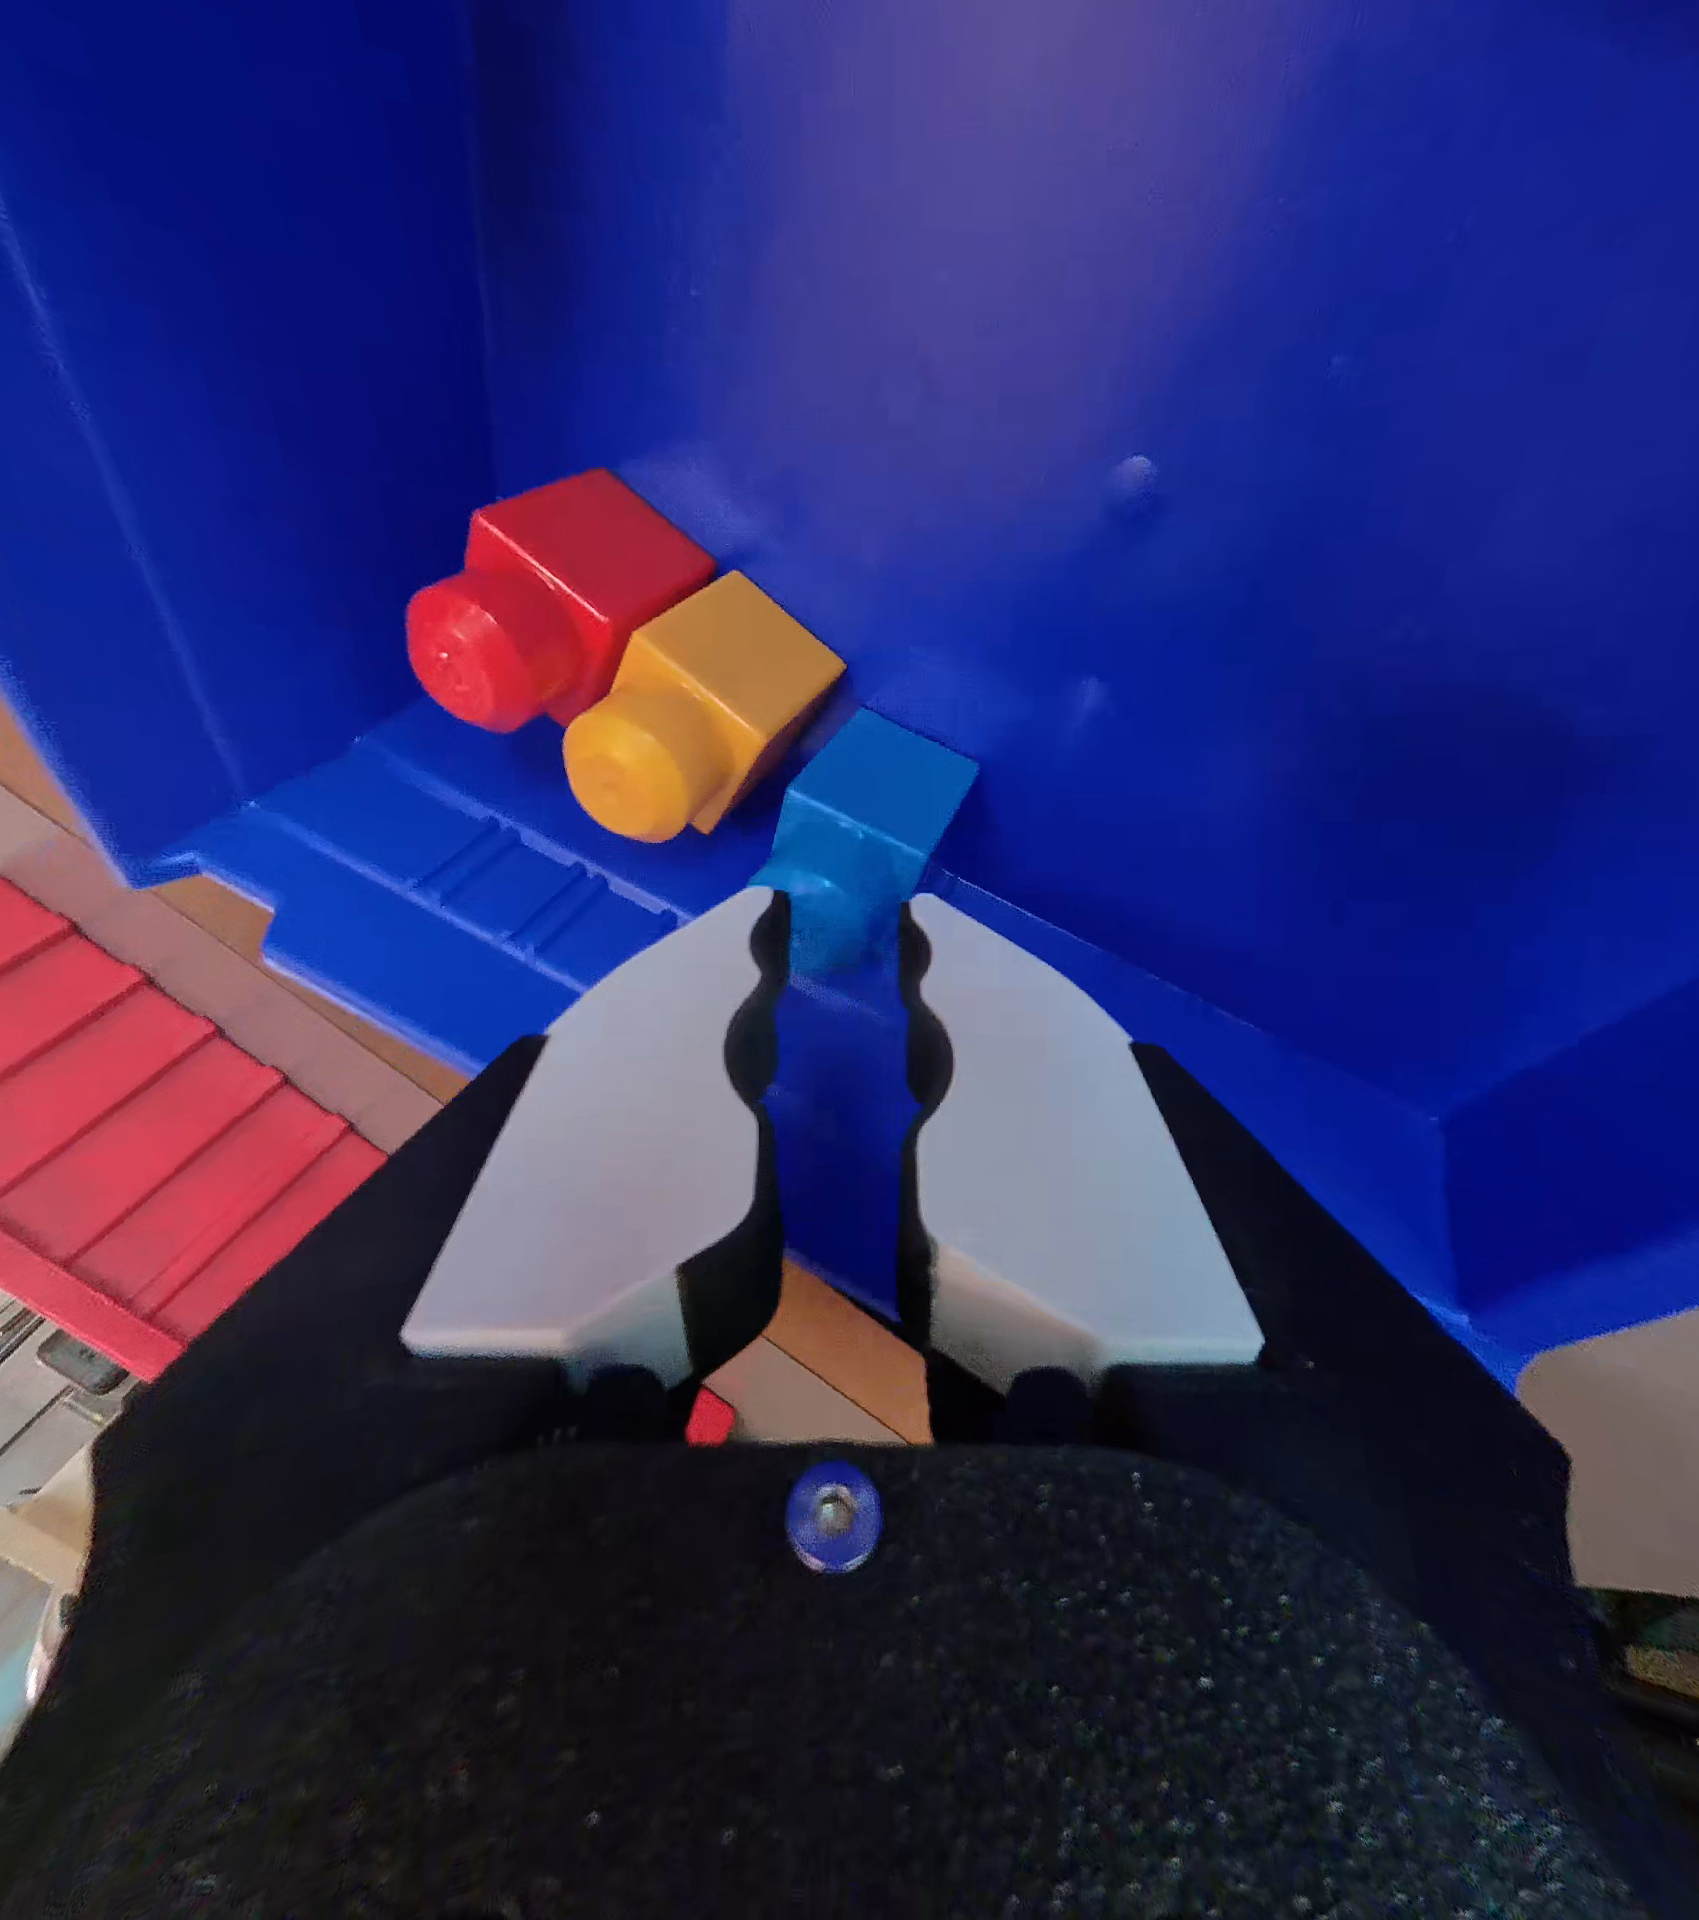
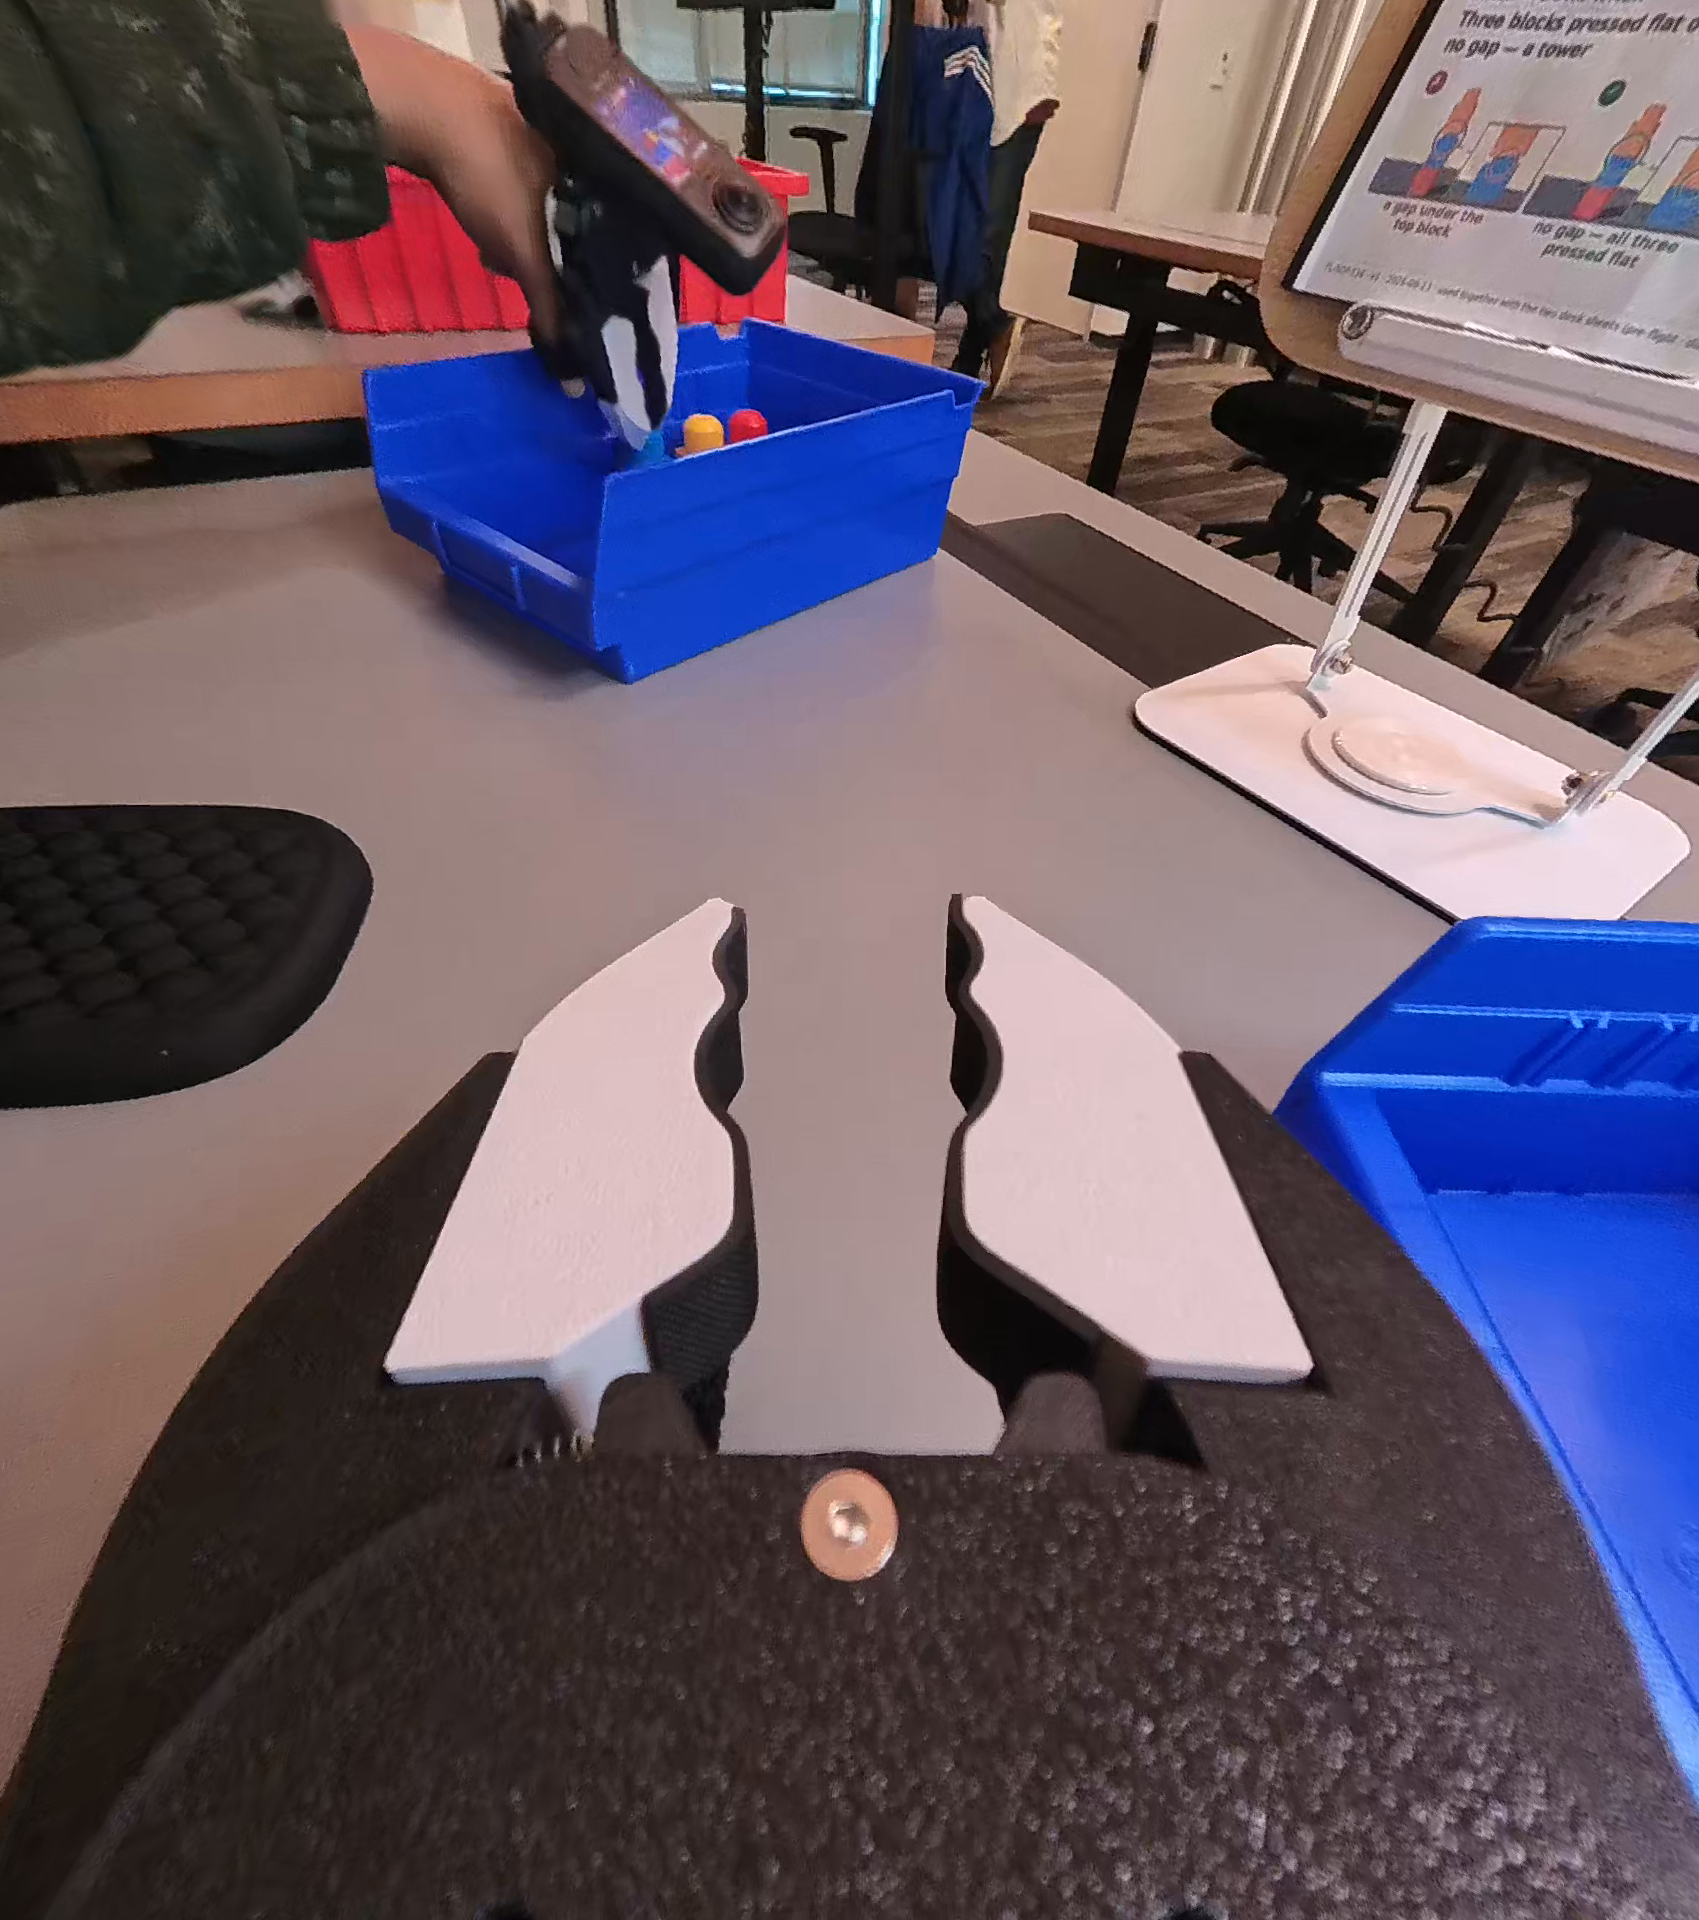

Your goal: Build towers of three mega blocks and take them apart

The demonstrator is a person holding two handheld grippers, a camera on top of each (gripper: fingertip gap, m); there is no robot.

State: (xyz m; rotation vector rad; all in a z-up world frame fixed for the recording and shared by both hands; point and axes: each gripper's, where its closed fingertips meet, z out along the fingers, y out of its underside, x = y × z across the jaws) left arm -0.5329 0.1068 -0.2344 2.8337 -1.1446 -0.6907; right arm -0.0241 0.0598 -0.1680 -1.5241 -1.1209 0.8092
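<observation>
Blue block sits between left gripper tips inside bin.

Small plastic single-stud blocks: three; one red, one yellow-orange, one light blue.
Blue plastic bins: two.

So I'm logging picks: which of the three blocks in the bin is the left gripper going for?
The blue block: its stud sits between the left gripper fingers. The yellow block and red block lie untouched beside it.

Red block, yellow block, blue bin
</observation>
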